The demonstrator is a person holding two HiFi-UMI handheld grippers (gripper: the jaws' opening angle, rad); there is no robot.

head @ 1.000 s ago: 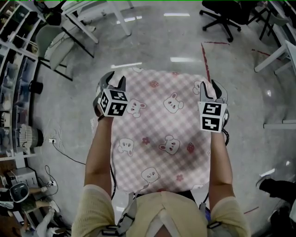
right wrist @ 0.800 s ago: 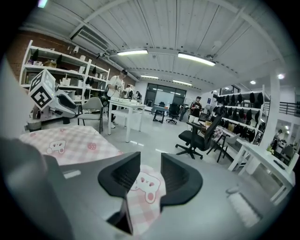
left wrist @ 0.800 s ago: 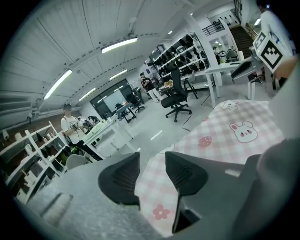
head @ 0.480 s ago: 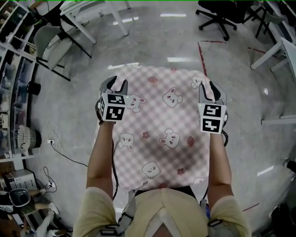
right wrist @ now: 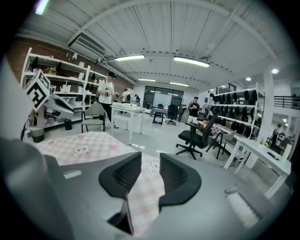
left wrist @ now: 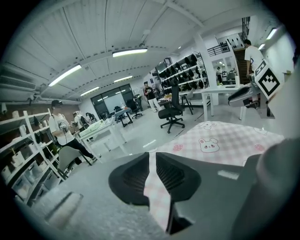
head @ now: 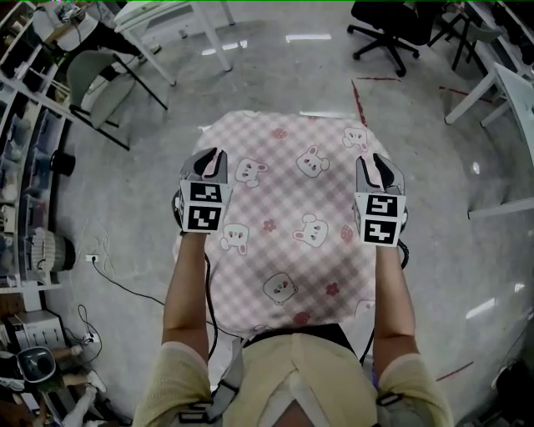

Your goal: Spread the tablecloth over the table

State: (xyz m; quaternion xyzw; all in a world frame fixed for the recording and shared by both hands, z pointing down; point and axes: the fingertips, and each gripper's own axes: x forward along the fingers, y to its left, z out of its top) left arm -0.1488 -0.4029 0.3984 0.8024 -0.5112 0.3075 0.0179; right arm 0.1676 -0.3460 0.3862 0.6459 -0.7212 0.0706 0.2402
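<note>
A pink checked tablecloth (head: 284, 200) with bunny prints lies spread flat in front of me; whatever is under it is hidden. My left gripper (head: 209, 160) is at the cloth's left edge and my right gripper (head: 376, 171) at its right edge, both about halfway along. In the left gripper view the left gripper (left wrist: 152, 161) has its jaws closing, almost together, pinching a fold of the tablecloth (left wrist: 225, 140). In the right gripper view the right gripper (right wrist: 150, 171) has its jaws closing but still wide, with the edge of the tablecloth (right wrist: 84, 145) lying loose between them.
Grey floor surrounds the cloth. Black office chairs (head: 392, 29) stand at the far right, white tables (head: 175, 25) at the far left, shelving (head: 25, 142) along the left. A cable (head: 108, 267) trails on the floor at left. Several people stand in the distance.
Both grippers have slid back along the cloth's side edges from its far corners. The left jaws have closed onto the edge. The cloth now reaches further ahead of the grippers.
</note>
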